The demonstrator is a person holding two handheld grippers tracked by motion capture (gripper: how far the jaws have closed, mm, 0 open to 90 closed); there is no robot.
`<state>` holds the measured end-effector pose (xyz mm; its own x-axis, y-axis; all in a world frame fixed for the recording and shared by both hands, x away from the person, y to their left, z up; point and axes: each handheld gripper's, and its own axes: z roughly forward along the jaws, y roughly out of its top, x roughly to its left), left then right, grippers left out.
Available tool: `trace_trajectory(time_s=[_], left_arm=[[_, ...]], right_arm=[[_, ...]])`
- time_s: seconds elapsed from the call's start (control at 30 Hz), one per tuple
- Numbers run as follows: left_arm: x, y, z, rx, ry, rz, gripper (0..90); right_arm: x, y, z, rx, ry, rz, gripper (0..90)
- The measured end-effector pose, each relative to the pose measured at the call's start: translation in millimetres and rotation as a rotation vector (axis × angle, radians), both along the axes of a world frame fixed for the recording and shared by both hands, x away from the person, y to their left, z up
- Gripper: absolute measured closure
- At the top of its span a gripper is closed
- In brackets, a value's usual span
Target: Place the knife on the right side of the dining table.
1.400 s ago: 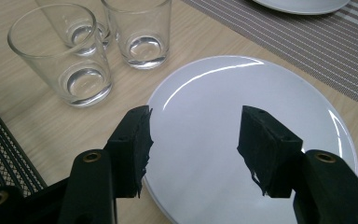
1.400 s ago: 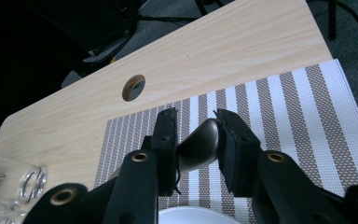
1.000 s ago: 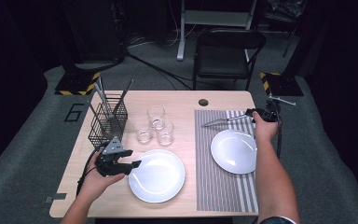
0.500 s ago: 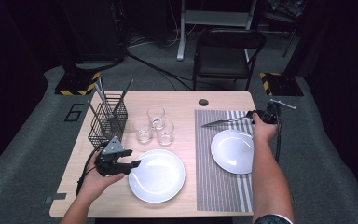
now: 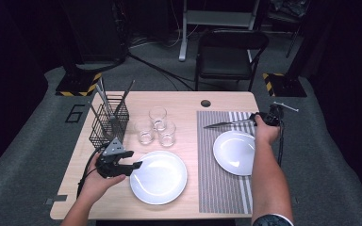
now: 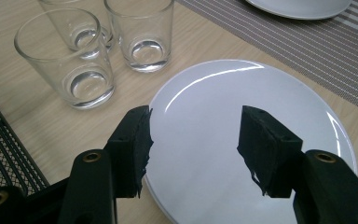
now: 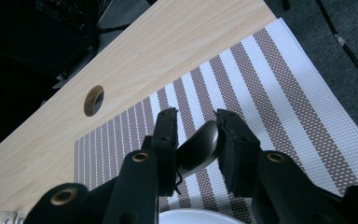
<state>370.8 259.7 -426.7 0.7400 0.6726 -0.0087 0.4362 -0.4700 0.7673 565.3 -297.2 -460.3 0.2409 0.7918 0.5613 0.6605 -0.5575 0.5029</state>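
At the tabletop's (image 5: 122,209) nine o'clock edge stands a wire basket (image 5: 107,123) with utensils upright in it, and three empty glasses (image 5: 156,125) sit just beside it toward three o'clock. The left gripper (image 5: 131,161) hovers below the basket, its fingers (image 6: 131,145) released and holding nothing, spread over the nine o'clock rim of a white plate (image 5: 159,176); in the left gripper view that plate (image 6: 223,140) lies between and beyond the two fingers.

Farther along toward three o'clock lies a striped placemat (image 5: 221,188) carrying a second plate (image 5: 235,151). Above that plate's twelve o'clock edge, the right gripper (image 5: 259,117) has its fingers (image 7: 235,144) clenched on the dark handle (image 7: 198,147) of a knife (image 5: 228,124). The knife's long axis runs across the mat, its tip pointing to nine o'clock from the fingers, handle end at three o'clock. It seems held just above the mat rather than resting on it, though contact cannot be told for sure.

The coming move likely turns on this: the knife lies crosswise over the plate's far side, so it would need turning to lie alongside the plate. The right hand (image 5: 265,133) holds it; the left is well apart.
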Motion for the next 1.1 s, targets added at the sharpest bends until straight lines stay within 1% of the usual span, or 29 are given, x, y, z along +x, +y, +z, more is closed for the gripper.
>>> trace_trajectory(time_s=[0.17, 0.33, 0.43, 0.5, 0.67, 0.9, 1.1], left_arm=[[-0.3, 0.3, 0.2, -0.005, 0.001, 0.005, 43.5], [-0.1, 0.6, -0.4, -0.005, 0.002, 0.005, 43.6], [-0.1, 0.1, -0.6, -0.002, 0.003, 0.004, 43.5], [0.0, -0.1, -0.2, 0.002, 0.0, -0.001, 43.5], [0.0, -0.7, -0.8, 0.002, 0.004, -0.001, 43.5], [-0.2, -1.4, -0.6, 0.0, 0.005, -0.002, 43.5], [-0.6, -2.3, -1.1, 0.003, 0.003, 0.003, 43.5]], right_arm=[[0.5, -0.9, -2.1, -0.002, 0.011, -0.008, 69.1], [0.7, -2.0, -4.0, -0.007, 0.003, -0.001, 69.0], [0.2, -3.1, -6.7, 0.001, 0.0, -0.007, 69.0], [-0.8, -4.8, -9.4, 0.014, 0.008, -0.009, 68.9], [-1.8, -7.2, -14.9, 0.033, 0.012, -0.018, 68.6], [-0.8, -9.0, -18.0, 0.038, 0.013, -0.013, 68.5], [0.6, -10.3, -21.3, 0.03, 0.017, -0.009, 68.3]])
